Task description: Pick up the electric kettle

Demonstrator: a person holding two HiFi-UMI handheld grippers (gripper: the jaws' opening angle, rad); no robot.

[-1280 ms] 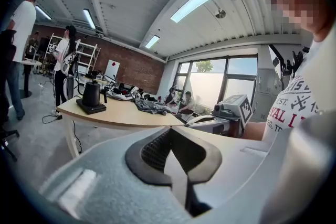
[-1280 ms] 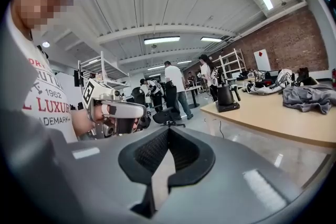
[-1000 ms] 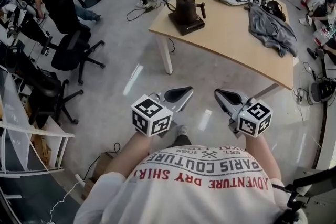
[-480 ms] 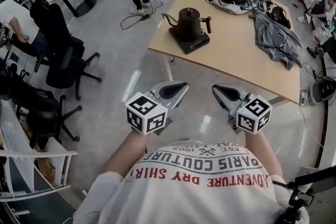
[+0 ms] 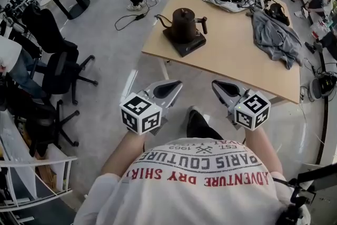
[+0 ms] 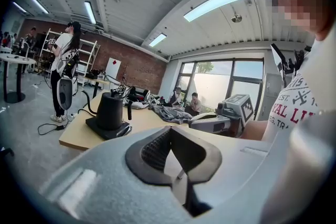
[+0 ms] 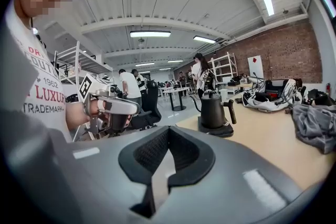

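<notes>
Approach step: your left gripper [image 5: 169,89] and right gripper [image 5: 220,88], jaws together and empty, are well short of the electric kettle [image 5: 182,22] by the tabletop's [image 5: 234,52] left edge; next, close in and open for its handle [image 5: 203,24].

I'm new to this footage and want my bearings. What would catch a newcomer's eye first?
Closest to the camera, the left gripper and right gripper are held out side by side, each bearing a black-and-white marker cube, with jaws shut and empty. Beyond them, a black electric kettle stands on its base near the left edge of the wooden table. A crumpled grey garment lies further right.
</notes>
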